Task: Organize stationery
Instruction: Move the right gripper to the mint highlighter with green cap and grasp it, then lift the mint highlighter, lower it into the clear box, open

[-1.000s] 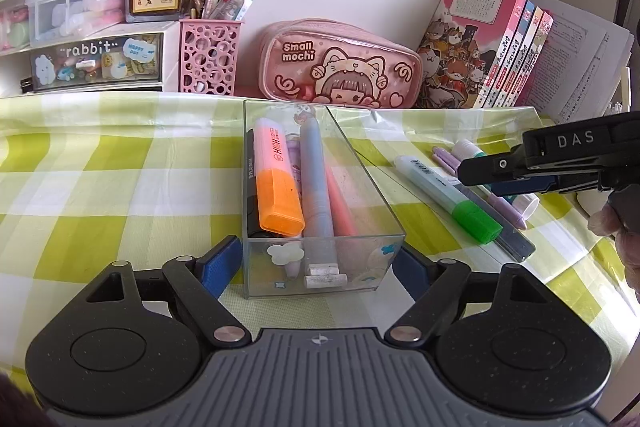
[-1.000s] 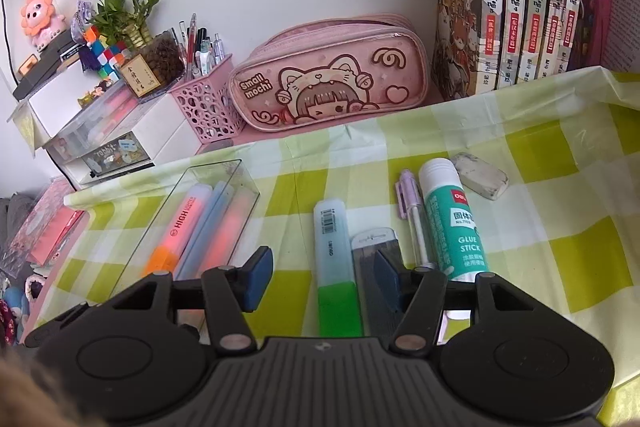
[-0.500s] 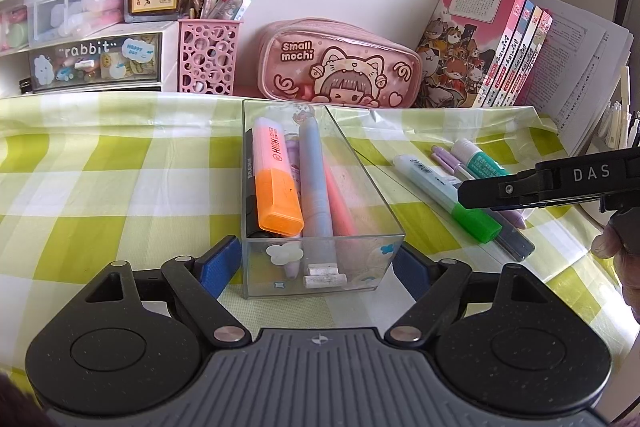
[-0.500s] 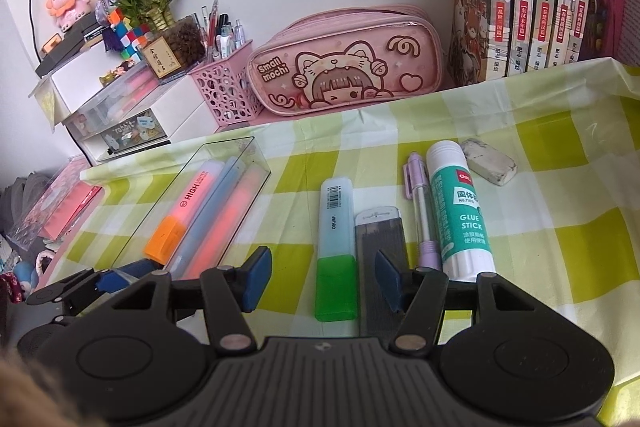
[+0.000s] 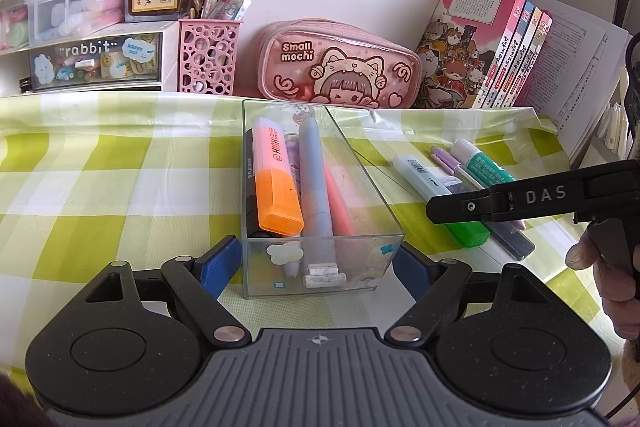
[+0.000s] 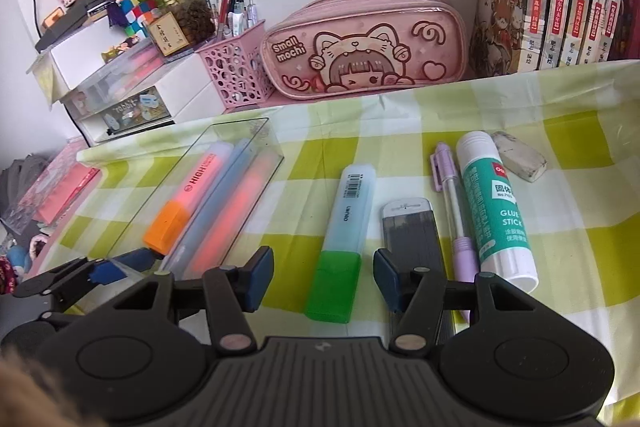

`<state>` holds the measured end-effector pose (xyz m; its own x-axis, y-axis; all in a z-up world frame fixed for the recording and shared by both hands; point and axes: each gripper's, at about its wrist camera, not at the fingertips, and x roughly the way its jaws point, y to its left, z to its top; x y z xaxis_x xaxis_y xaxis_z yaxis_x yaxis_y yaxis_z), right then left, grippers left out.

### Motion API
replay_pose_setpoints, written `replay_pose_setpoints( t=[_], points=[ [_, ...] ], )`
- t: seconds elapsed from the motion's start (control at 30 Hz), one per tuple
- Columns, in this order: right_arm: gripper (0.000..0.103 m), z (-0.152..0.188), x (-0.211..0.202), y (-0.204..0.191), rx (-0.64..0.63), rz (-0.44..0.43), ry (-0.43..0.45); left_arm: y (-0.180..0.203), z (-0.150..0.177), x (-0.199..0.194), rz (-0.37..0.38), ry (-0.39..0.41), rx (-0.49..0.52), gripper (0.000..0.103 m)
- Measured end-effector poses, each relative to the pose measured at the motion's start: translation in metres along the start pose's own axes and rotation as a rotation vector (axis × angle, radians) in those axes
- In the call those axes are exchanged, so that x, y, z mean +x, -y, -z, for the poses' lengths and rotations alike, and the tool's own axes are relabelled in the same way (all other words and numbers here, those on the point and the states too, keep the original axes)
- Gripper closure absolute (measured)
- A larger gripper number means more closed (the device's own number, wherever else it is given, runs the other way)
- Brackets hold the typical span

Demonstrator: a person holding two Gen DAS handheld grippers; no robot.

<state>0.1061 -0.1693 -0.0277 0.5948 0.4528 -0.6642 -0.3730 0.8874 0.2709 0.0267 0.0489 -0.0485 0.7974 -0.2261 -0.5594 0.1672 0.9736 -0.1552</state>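
A green-and-white checked cloth (image 6: 400,131) covers the desk against a white wall. The left gripper (image 5: 318,261) clamps the clear tray (image 5: 320,267) of markers. The right gripper (image 6: 324,277) is closing around the green highlighter (image 6: 340,247), pads not yet touching.

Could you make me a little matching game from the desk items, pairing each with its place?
Things:
1. orange-capped pink highlighter
2. green-capped pale blue highlighter
3. white and green glue stick
4. grey-white eraser

Places:
A. beside the purple pen, on its right
B. inside the clear plastic box
C. lying between the right gripper's closing jaws
D. alone on the cloth, just beyond the glue stick

Pairs: 1-B, 2-C, 3-A, 4-D
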Motion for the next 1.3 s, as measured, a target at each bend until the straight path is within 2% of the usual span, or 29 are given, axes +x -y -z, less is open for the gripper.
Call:
replay_pose_setpoints(
  t=[0.1, 0.47, 0.57, 0.73, 1.0, 1.3],
  points=[
    [0.047, 0.001, 0.004, -0.006, -0.034, 0.046, 0.021, 0.000, 0.000, 0.000, 0.001, 0.001, -0.001, 0.023],
    [0.048, 0.002, 0.016, -0.023, -0.118, 0.174, 0.062, 0.001, 0.000, 0.000, 0.004, 0.001, -0.002, 0.022],
    [0.049, 0.003, 0.016, -0.025, -0.125, 0.183, 0.061, 0.001, 0.000, 0.000, 0.004, 0.001, -0.002, 0.022],
    [0.049, 0.002, 0.015, -0.024, -0.084, 0.154, 0.059, 0.002, 0.000, 0.000, 0.004, 0.001, -0.002, 0.022],
    [0.049, -0.002, 0.010, -0.013, 0.074, 0.000, 0.038, 0.002, 0.000, 0.000, 0.004, 0.001, -0.002, 0.022],
    [0.049, -0.009, -0.001, -0.005, 0.214, -0.084, 0.058, 0.002, 0.000, 0.000, 0.005, 0.002, -0.003, 0.022]
  ],
)
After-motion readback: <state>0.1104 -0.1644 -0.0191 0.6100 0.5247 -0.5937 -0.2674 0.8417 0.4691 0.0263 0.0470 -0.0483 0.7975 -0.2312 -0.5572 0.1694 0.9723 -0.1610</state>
